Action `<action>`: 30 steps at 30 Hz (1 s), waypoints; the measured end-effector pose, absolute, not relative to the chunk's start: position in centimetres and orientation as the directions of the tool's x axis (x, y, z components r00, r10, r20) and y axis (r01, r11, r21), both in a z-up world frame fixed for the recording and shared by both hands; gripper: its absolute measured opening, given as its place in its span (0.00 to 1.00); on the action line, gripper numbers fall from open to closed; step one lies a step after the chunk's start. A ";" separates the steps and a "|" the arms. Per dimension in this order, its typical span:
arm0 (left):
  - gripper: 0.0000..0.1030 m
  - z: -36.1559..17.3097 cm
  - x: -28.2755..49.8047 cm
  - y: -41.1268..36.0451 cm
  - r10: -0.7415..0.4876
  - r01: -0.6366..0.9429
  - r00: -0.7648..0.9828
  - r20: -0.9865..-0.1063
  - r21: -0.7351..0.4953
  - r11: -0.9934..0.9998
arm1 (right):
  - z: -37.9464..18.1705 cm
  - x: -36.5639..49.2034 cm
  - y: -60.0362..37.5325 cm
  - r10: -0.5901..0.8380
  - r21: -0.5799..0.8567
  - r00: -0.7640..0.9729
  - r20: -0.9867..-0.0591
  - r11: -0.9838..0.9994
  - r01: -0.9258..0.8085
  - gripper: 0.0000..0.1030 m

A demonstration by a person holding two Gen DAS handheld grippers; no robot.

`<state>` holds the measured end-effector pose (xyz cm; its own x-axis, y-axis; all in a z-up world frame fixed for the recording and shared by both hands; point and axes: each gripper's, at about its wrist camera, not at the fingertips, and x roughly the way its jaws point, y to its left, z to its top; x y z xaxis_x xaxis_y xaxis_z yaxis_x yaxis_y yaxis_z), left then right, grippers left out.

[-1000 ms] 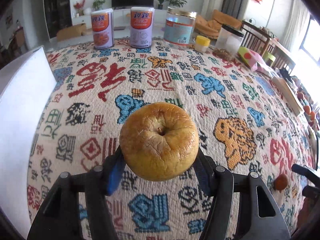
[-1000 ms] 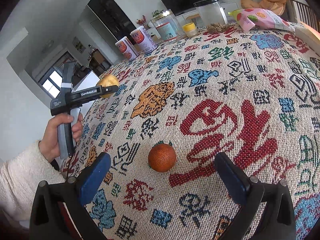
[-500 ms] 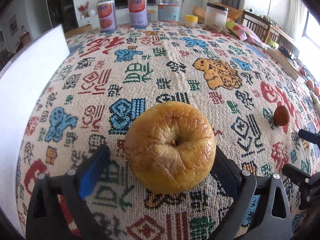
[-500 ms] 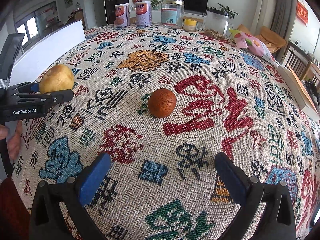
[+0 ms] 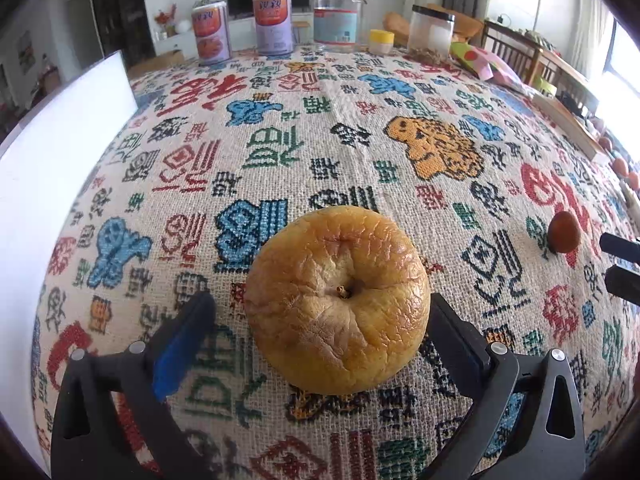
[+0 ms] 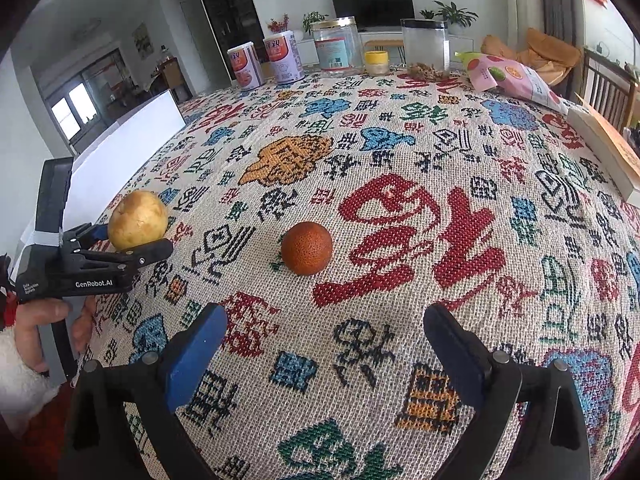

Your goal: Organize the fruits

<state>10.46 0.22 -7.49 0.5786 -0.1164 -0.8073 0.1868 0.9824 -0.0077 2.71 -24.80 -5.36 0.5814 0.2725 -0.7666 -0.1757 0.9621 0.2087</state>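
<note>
left gripper (image 5: 316, 344) stands open around the released apple (image 5: 338, 300) at frame centre; right gripper (image 6: 324, 344) is closing, nothing between its jaws, aiming at the orange (image 6: 307, 248)

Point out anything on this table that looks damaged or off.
The yellow apple between the open left gripper's fingers is badly wrinkled, with brownish patches, so it looks old. The small orange looks dark and rough-skinned. Some loose brown bits lie beside the far clear jar.
</note>
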 end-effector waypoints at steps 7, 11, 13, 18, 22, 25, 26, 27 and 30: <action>1.00 -7.5 10.5 0.2 -0.117 0.187 0.579 -0.807 -0.008 0.982 | -4.8 4.0 -22.4 0.299 0.172 0.593 -0.748 0.950 -0.262 0.60; 1.00 -7.5 10.5 0.3 -0.117 0.187 0.579 -0.807 -0.008 0.982 | -4.3 5.8 -20.4 0.273 0.122 0.615 -0.740 0.953 -0.276 0.54; 1.00 -7.5 10.5 0.3 -0.117 0.187 0.579 -0.807 -0.008 0.982 | -4.7 6.3 -19.9 0.233 0.073 0.615 -0.754 0.959 -0.275 0.49; 1.00 -7.5 10.6 0.3 -0.118 0.188 0.579 -0.807 -0.009 0.982 | -4.8 6.1 -22.8 0.264 0.167 0.613 -0.745 0.963 -0.212 0.30; 1.00 -7.5 10.6 0.3 -0.118 0.188 0.579 -0.807 -0.009 0.982 | -5.0 6.0 -25.2 0.295 0.260 0.605 -0.740 0.954 -0.147 0.30; 1.00 -7.5 10.6 0.3 -0.118 0.188 0.579 -0.807 -0.009 0.982 | -4.9 5.7 -26.8 0.298 0.313 0.608 -0.736 0.946 -0.085 0.30; 1.00 -7.5 10.6 0.3 -0.118 0.188 0.579 -0.807 -0.009 0.982 | -4.9 5.6 -27.3 0.301 0.328 0.608 -0.735 0.942 -0.071 0.30; 1.00 -7.5 10.6 0.3 -0.118 0.188 0.579 -0.807 -0.009 0.982 | -5.0 5.5 -27.7 0.302 0.340 0.608 -0.734 0.939 -0.056 0.30; 1.00 -7.5 10.6 0.3 -0.118 0.187 0.579 -0.807 -0.009 0.982 | -5.0 5.1 -29.1 0.295 0.374 0.619 -0.728 0.927 -0.002 0.30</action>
